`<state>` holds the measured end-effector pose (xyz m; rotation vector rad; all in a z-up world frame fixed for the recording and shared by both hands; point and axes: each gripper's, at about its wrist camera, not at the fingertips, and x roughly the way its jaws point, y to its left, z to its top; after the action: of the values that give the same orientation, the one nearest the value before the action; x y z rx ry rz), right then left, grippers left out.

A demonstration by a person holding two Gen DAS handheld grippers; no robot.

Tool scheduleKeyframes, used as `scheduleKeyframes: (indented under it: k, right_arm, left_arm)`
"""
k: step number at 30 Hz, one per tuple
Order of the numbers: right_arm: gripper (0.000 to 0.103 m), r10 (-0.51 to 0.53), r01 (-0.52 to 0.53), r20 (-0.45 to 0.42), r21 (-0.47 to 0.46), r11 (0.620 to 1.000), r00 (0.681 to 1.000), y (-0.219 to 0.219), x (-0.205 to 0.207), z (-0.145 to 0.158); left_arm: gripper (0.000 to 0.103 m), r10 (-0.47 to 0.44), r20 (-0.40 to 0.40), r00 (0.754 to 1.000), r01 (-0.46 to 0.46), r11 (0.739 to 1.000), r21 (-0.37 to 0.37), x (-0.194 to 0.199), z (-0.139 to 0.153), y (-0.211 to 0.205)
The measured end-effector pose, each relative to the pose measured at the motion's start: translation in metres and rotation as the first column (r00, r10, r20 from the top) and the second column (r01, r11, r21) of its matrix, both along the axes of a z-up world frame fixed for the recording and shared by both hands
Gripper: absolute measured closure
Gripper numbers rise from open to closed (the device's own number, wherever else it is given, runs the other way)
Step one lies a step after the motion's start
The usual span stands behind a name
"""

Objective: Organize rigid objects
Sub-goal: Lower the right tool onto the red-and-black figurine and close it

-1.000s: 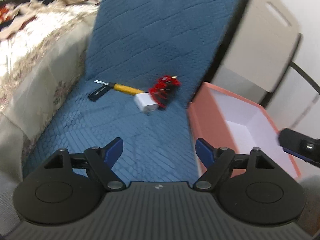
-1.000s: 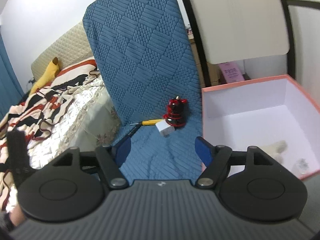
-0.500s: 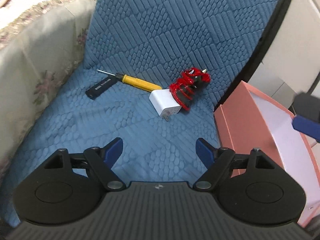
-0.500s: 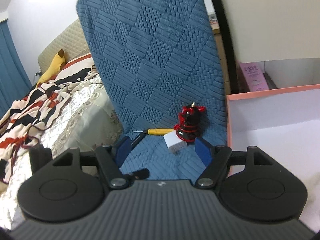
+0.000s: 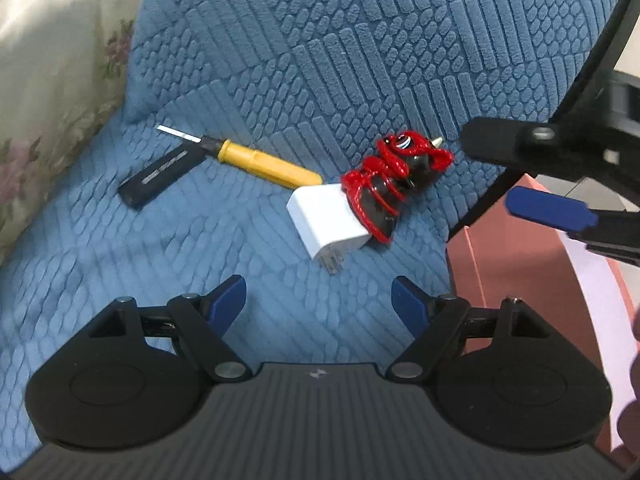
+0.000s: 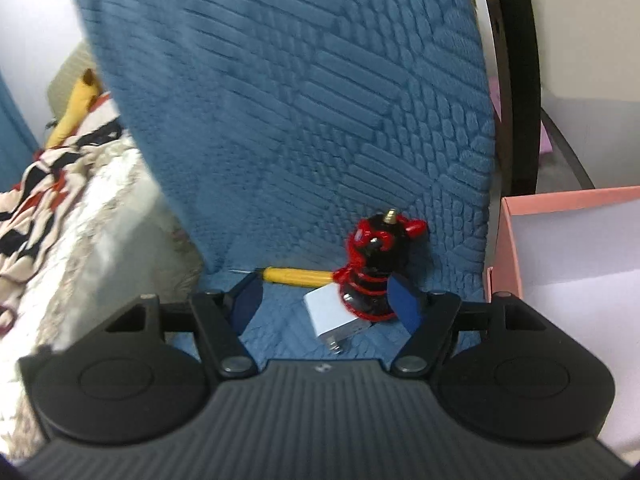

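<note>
On the blue quilted chair seat (image 5: 160, 248) lie a white plug adapter (image 5: 326, 220), a red-and-black camera mount (image 5: 390, 178) leaning on it, a yellow-handled screwdriver (image 5: 260, 162) and a small black bar (image 5: 160, 180). My left gripper (image 5: 320, 300) is open and empty, just short of the adapter. My right gripper (image 6: 326, 300) is open and empty; the adapter (image 6: 332, 314) and the mount (image 6: 374, 264) sit between its fingertips in its view. The right gripper also shows at the right of the left wrist view (image 5: 552, 208), beside the mount.
A pink open box (image 5: 500, 264) with a white inside stands right of the chair, also in the right wrist view (image 6: 560, 204). The chair's blue back (image 6: 320, 100) rises behind the objects. A bed with a floral cover (image 5: 48, 80) lies to the left.
Both grippers have moved forward, closer to the objects on the seat. The right gripper has swung left from the box and now faces the adapter and mount. Both stay open.
</note>
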<state>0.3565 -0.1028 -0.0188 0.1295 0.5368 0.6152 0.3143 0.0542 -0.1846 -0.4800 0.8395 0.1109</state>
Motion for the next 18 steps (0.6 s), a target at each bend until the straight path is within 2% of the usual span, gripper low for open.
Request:
scheduleKeyframes:
  k: [5,9,12,16,18]
  right_arm:
    - [0.032,-0.03,0.029,-0.039,-0.01,1.0,0.999,0.009,0.028,-0.001]
    - [0.032,-0.06,0.058,-0.049,-0.052,0.997,0.997,0.012,0.043,-0.007]
    - [0.033,-0.059,0.057,-0.09,-0.029,0.998,0.994,0.011,0.053,-0.01]
    - [0.034,-0.059,0.057,-0.099,-0.026,0.998,0.993,0.013,0.063,-0.012]
    - [0.035,-0.062,0.059,-0.1,-0.03,0.998,0.993,0.015,0.069,-0.012]
  left_arm:
    - [0.02,-0.012,-0.008,1.0,0.012,0.999,0.039,0.025,-0.009,-0.003]
    - [0.02,0.001,-0.048,0.999,0.004,0.995,0.104,0.041,-0.022,-0.005]
    - [0.02,-0.006,-0.042,0.999,0.011,0.994,0.112,0.046,-0.027,-0.005]
    - [0.02,-0.03,-0.025,0.999,0.032,0.997,0.068,0.052,-0.027,-0.004]
    - [0.02,-0.036,-0.019,0.999,0.037,0.996,0.075,0.056,-0.028,-0.007]
